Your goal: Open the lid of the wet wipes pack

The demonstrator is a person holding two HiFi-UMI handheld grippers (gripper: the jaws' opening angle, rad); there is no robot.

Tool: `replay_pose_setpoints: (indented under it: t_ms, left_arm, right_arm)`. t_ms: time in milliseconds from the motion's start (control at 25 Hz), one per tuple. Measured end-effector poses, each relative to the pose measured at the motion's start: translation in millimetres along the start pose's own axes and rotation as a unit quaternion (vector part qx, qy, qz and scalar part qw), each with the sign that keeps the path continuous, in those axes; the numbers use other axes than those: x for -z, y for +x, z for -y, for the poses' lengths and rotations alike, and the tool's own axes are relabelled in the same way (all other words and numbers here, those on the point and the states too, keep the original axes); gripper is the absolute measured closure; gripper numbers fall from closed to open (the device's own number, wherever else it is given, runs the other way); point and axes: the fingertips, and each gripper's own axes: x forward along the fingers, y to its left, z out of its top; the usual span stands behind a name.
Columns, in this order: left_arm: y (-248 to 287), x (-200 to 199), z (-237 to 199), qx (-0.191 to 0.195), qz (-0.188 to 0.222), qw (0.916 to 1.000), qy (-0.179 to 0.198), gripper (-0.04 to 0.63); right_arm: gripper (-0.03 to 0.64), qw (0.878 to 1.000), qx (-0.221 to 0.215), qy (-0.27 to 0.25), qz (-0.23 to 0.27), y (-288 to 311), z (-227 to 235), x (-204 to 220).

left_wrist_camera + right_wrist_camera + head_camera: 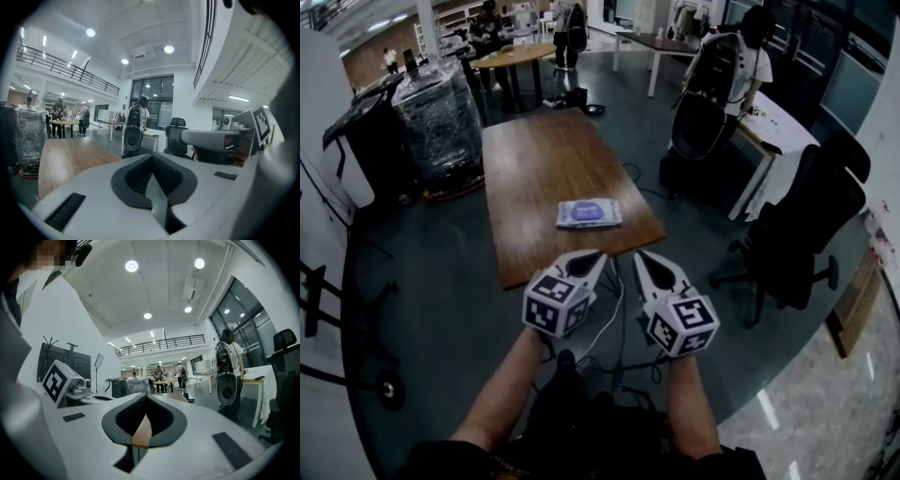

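The wet wipes pack (589,213), white with a purple lid, lies flat on the wooden table (534,159) near its front right corner. Both grippers are held side by side in front of the table's near edge, short of the pack and not touching it. My left gripper (598,255) is shut with nothing in it, its jaws meeting at the tip (152,157). My right gripper (639,256) is likewise shut and empty (146,397). The pack does not show in either gripper view.
A black office chair (806,225) stands right of the table. A person with a backpack (727,70) stands by a white desk at the back right. A plastic-wrapped stack (441,122) sits left of the table. Cables (614,314) lie on the floor under the grippers.
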Motion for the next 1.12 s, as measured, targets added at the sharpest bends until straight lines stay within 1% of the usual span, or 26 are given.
replay_pose_setpoints:
  t_ms: [200, 400, 520, 680, 800, 960, 1120]
  left_arm:
    - [25.5, 6.0, -40.9, -0.012, -0.009, 0.9999, 0.0, 0.591]
    - [57.3, 22.9, -96.6, 0.0, -0.026, 0.9997, 0.004, 0.591]
    - [74.8, 24.3, -134.2, 0.002, -0.032, 0.9995, 0.001, 0.591]
    - [98.2, 38.8, -179.0, 0.007, -0.055, 0.9985, -0.006, 0.591]
    - [112.0, 49.0, -207.9, 0.014, -0.072, 0.9973, 0.001, 0.591]
    - [132.6, 73.0, -230.8, 0.035, -0.108, 0.9934, 0.016, 0.591]
    - [157.1, 94.5, -246.1, 0.051, -0.135, 0.9889, 0.036, 0.591]
  right_arm:
    - [0.606, 1.0, 0.004, 0.003, -0.013, 37.8, 18.1, 9.2]
    - [0.606, 0.999, 0.013, 0.008, -0.03, 93.7, 31.7, 27.1]
    - [0.606, 0.999, 0.014, 0.006, -0.038, 131.7, 35.6, 32.2]
    - [0.606, 0.998, 0.028, 0.014, -0.054, 175.5, 43.4, 45.7]
    - [0.606, 0.996, 0.044, 0.022, -0.069, 201.8, 48.6, 56.3]
    - [0.606, 0.993, 0.069, 0.033, -0.089, 223.1, 61.2, 72.3]
    - [0.606, 0.989, 0.083, 0.039, -0.119, 236.7, 79.2, 93.3]
